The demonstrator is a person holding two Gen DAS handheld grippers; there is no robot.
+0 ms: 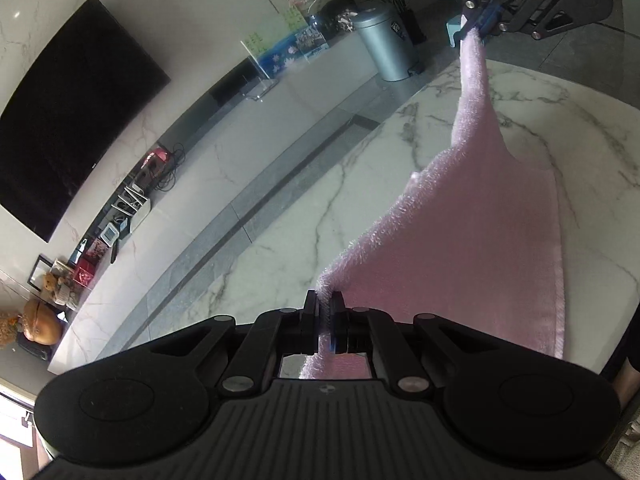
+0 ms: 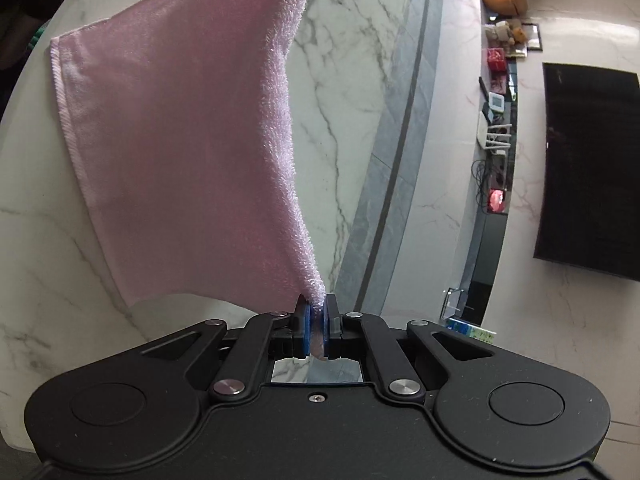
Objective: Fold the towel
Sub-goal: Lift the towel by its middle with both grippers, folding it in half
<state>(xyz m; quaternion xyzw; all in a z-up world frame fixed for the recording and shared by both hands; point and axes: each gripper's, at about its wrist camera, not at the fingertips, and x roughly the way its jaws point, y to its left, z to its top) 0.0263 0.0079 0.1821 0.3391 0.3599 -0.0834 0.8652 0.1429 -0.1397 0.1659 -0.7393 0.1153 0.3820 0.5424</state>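
Towel: the pink towel (image 1: 472, 240) hangs stretched between my two grippers above the marble table (image 1: 280, 240); in the left wrist view it runs from bottom centre to the upper right of the frame, its hemmed far side seeming to trail on the table.
Left gripper: my left gripper (image 1: 325, 312), bottom centre of its own view, is clamped on one corner of the cloth.
Right gripper: my right gripper (image 2: 317, 320) is pinched tight on the opposite corner, blue pads (image 2: 307, 328) pressed against the fabric.
Stage: I judge the fold not yet made; the lifted edge has to be carried over to the lower one.
Risk: each grip holds only a thin tip of cloth, so pulling too taut could slip a corner free; uneven travel would leave the edges misaligned.
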